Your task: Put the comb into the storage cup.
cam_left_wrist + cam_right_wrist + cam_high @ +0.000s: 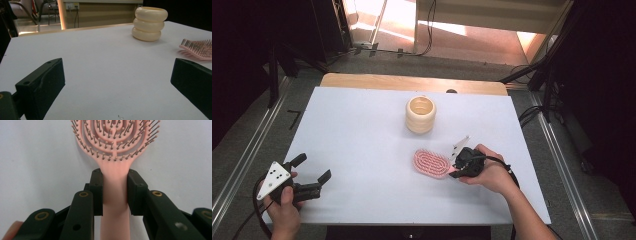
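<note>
One pink hairbrush [432, 163] lies bristles-up on the white surface [362, 140], right of centre. The right claw [115, 192] clamps its handle, both pads pressed against it. The left claw [314, 175] rests at the near left corner, jaws spread wide with nothing between them. One cream ribbed cup [420, 114] stands upright farther back, well apart from the brush.

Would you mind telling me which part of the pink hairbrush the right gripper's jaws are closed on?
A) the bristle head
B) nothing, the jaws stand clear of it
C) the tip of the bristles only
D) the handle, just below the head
D: in the right gripper view the right gripper has a jaw pressed against each side of the pink hairbrush handle, right below the bristle head.
</note>
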### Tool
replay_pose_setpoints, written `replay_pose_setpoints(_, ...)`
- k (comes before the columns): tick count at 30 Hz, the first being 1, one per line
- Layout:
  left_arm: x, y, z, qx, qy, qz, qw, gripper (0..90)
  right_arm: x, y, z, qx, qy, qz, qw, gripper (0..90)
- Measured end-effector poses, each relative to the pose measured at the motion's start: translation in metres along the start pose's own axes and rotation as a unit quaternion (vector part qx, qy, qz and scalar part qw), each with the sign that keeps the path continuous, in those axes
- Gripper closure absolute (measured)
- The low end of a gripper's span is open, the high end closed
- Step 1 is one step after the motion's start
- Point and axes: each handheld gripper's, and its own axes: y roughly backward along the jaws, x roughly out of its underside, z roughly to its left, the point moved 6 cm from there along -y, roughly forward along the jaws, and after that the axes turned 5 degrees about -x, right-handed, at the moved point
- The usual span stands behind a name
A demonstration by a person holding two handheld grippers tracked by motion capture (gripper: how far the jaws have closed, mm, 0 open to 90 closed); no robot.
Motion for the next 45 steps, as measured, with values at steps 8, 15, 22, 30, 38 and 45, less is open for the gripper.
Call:
replay_pose_setpoints(8,-0.001,0.001,0.0,0.0,-0.002,-0.001,1.0,0.0,-0.004,0.004,0.003,0.002,-0.002,-0.032,0.9995,67.9)
replay_pose_setpoints(15,-0.002,0.001,-0.001,-0.001,-0.005,-0.002,1.0,0.0,-0.01,0.007,0.001,0.011,-0.004,-0.064,0.9979,67.8)
replay_pose_setpoints(22,-0.004,-0.001,-0.009,0.002,-0.022,0.002,0.9998,0.0,-0.016,0.01,0.001,0.01,-0.005,-0.096,0.9954,67.8)
replay_pose_setpoints(30,-0.011,-0.006,-0.026,0.019,-0.04,0.007,0.999,0.0,-0.022,0.015,-0.002,0.012,-0.022,-0.137,0.9902,67.9)
replay_pose_setpoints(38,-0.026,-0.014,-0.046,0.056,-0.044,0.004,0.9975,0.0,-0.026,0.022,-0.004,0.014,-0.03,-0.174,0.9842,67.8)
replay_pose_setpoints(45,-0.039,-0.021,-0.058,0.075,-0.043,-0.003,0.9963,0.0,-0.029,0.028,-0.005,0.013,-0.037,-0.203,0.9785,67.8)
